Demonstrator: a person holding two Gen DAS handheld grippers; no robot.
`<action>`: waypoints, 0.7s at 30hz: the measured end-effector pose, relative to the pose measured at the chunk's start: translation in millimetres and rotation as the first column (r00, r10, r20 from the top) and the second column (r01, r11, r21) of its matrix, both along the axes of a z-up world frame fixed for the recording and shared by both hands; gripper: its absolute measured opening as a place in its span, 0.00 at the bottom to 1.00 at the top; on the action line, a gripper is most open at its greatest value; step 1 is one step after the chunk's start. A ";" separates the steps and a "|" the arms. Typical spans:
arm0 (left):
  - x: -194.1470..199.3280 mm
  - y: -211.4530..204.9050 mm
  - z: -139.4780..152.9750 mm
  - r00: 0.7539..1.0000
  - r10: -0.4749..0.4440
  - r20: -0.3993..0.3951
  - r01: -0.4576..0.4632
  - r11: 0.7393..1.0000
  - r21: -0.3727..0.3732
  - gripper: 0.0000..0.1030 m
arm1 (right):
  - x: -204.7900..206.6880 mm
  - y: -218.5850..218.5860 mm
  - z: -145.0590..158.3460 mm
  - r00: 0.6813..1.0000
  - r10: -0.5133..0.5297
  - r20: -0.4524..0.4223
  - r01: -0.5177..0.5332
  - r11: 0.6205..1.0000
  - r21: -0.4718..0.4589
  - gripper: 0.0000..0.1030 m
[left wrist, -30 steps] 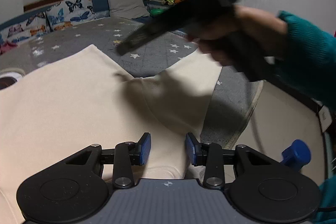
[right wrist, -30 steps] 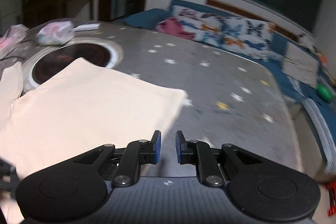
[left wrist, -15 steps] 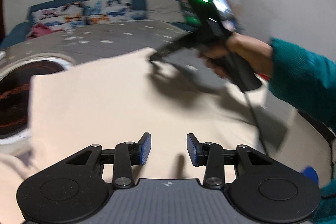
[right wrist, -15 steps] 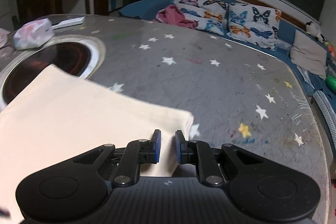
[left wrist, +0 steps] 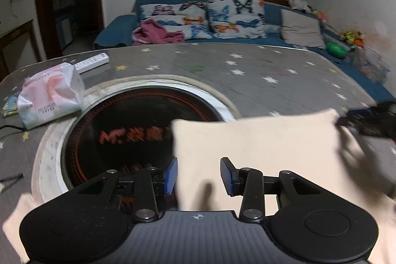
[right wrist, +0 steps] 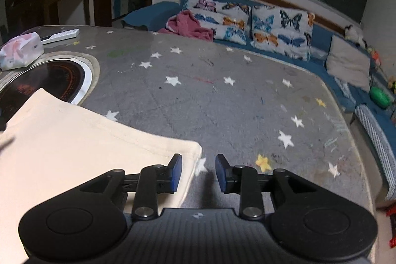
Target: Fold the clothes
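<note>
A cream garment [left wrist: 259, 145] lies flat on the grey star-patterned table [left wrist: 247, 76]. My left gripper [left wrist: 199, 175] is open just above the garment's far left corner, with the left cloth edge running beside its left finger [left wrist: 172, 175]. At the garment's far right corner the right gripper [left wrist: 351, 119] shows as a dark blur. In the right wrist view the garment [right wrist: 74, 140] fills the lower left. Its hemmed corner lies between the fingers of my open right gripper [right wrist: 198, 172]. Neither gripper holds cloth.
A round black cooktop [left wrist: 118, 140] is set into the table left of the garment. A tissue pack [left wrist: 49, 95] and a white remote [left wrist: 92, 62] lie beyond it. A blue sofa [right wrist: 321, 41] with butterfly cushions runs behind the table. The table edge [right wrist: 356, 140] curves on the right.
Both grippers have travelled to the garment's far corners, the left view swinging left over the cooktop. The right gripper's fingers have spread wider around the corner.
</note>
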State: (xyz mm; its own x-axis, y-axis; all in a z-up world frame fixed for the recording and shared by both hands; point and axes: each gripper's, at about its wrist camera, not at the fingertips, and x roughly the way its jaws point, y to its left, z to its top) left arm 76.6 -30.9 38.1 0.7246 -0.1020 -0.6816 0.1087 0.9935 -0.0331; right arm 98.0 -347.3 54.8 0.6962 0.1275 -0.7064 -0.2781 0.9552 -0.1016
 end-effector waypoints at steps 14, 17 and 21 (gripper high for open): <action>57.0 -0.6 -22.5 0.999 -0.029 -0.035 0.031 0.998 0.060 0.04 | 13.7 5.4 -4.1 1.000 0.012 -0.024 -0.012 1.000 -0.005 0.03; 69.9 -6.6 -23.6 0.999 -0.037 -0.020 0.038 0.995 0.087 0.04 | 21.5 4.3 -5.1 1.000 -0.003 -0.013 0.002 1.000 -0.017 0.03; 86.8 -11.0 -23.2 0.999 -0.029 -0.020 0.031 0.996 0.082 0.04 | 33.9 2.4 -7.8 1.000 -0.017 -0.008 0.017 0.999 -0.034 0.05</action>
